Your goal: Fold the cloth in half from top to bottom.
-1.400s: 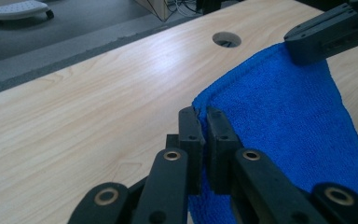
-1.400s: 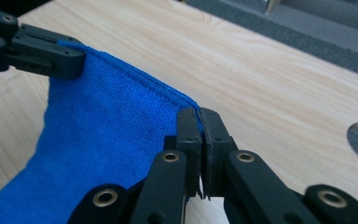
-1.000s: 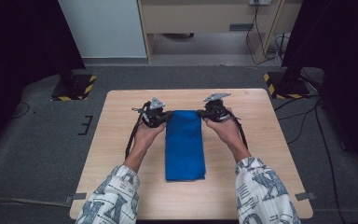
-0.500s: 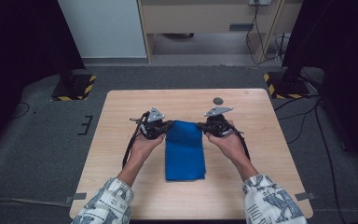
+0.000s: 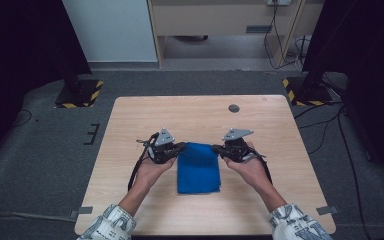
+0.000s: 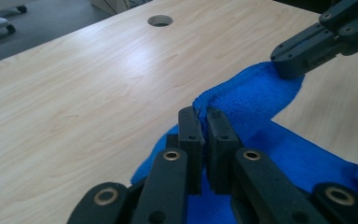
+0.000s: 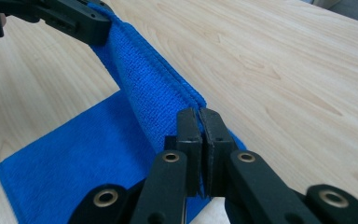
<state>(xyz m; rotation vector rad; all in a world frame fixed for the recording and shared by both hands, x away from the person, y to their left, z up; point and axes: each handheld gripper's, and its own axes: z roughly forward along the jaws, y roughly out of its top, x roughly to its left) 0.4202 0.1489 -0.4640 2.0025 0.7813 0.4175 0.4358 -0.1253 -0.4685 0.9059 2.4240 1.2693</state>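
A blue cloth [image 5: 198, 167] lies folded on the wooden table [image 5: 130, 125], its far edge lifted off the surface. My left gripper [image 5: 179, 147] is shut on the far left corner of that edge, and my right gripper [image 5: 216, 147] is shut on the far right corner. In the left gripper view my left gripper [image 6: 202, 111] pinches the blue cloth [image 6: 256, 93], with the right gripper's jaws at the upper right. The right gripper view has my right gripper [image 7: 198, 112] pinching the cloth [image 7: 144, 84], whose raised edge stretches to the other gripper at the top left.
A round cable hole [image 5: 234, 108] sits in the table near its far edge, right of centre. Dark stands with yellow-black striped bases [image 5: 80, 94] flank the table on the floor. A person's patterned sleeves [image 5: 107, 227] enter from the near edge.
Both grippers have drawn the cloth's far edge toward the near side of the table. The cloth's flat part now looks shorter, and the cable hole has come out from behind the right gripper.
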